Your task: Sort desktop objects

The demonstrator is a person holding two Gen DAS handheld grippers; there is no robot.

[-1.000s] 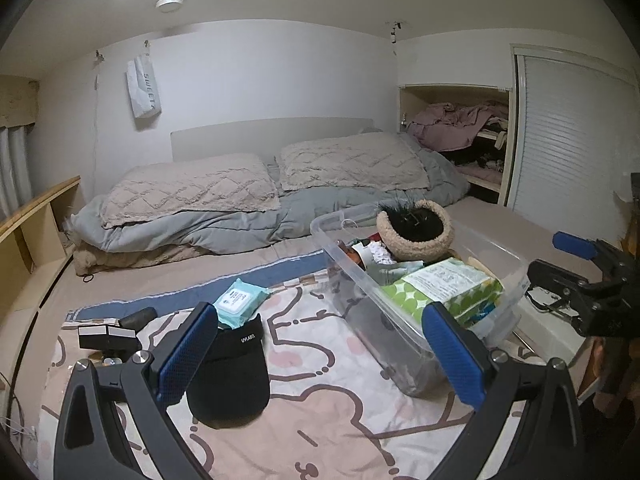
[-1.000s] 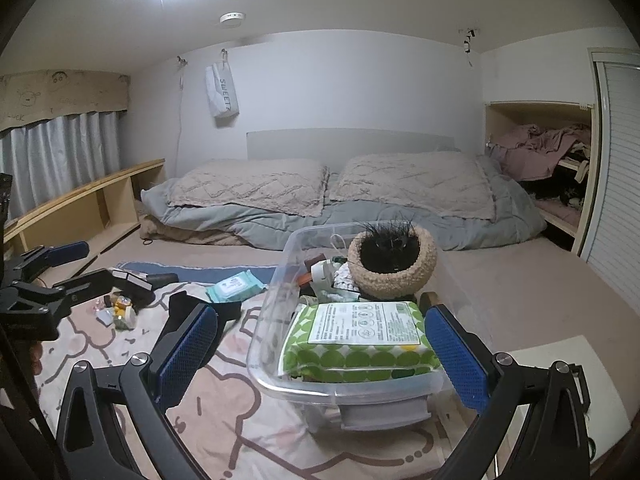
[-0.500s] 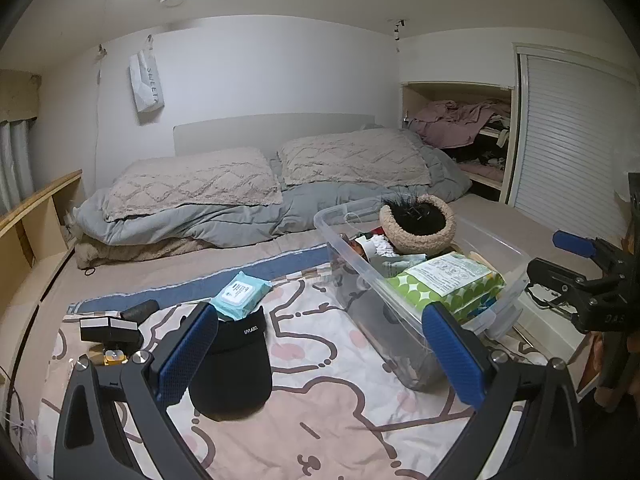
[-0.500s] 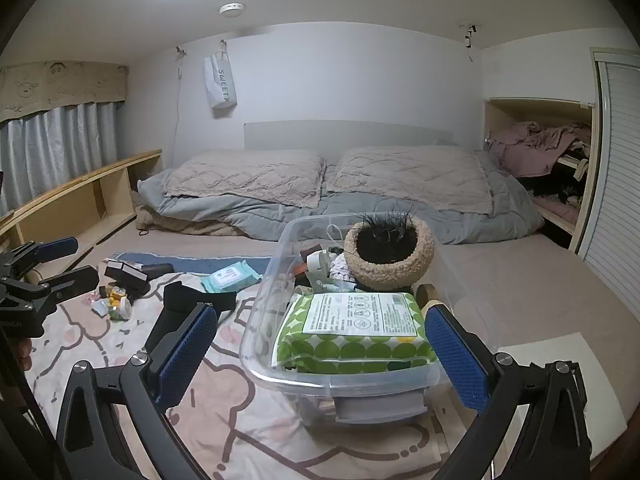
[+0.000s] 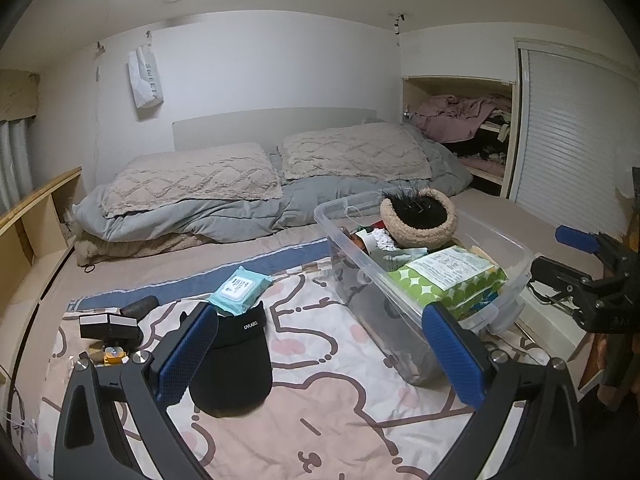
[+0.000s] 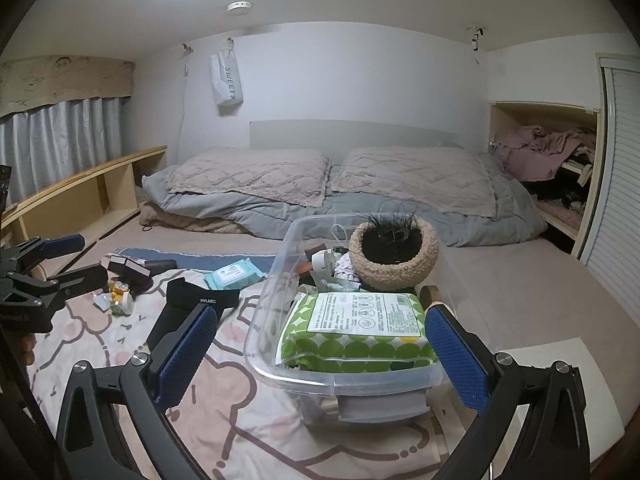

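Observation:
A clear plastic bin (image 5: 332, 220) (image 6: 280, 264) stands on the patterned blanket and holds a green dotted wipes pack (image 5: 452, 276) (image 6: 360, 332), a beige fuzzy hat (image 5: 420, 220) (image 6: 394, 256) and smaller items. On the blanket to its left lie a black visor (image 5: 236, 360) (image 6: 188, 304), a teal wipes pack (image 5: 240, 290) (image 6: 234, 274), black boxes (image 5: 108, 326) (image 6: 128, 266) and small bottles (image 6: 118, 300). My left gripper (image 5: 320, 352) is open above the blanket, holding nothing. My right gripper (image 6: 320, 356) is open in front of the bin, holding nothing.
Two pillows (image 5: 192, 180) and a grey duvet (image 5: 200, 220) lie at the head of the bed. A wooden shelf (image 6: 80, 192) runs along the left. A closet nook with clothes (image 5: 464, 120) and a slatted door (image 5: 576, 140) stand at the right.
Both grippers have tilted or risen slightly, so the bed and bin sit a little lower in view. Both stay open; nothing was picked up or put down.

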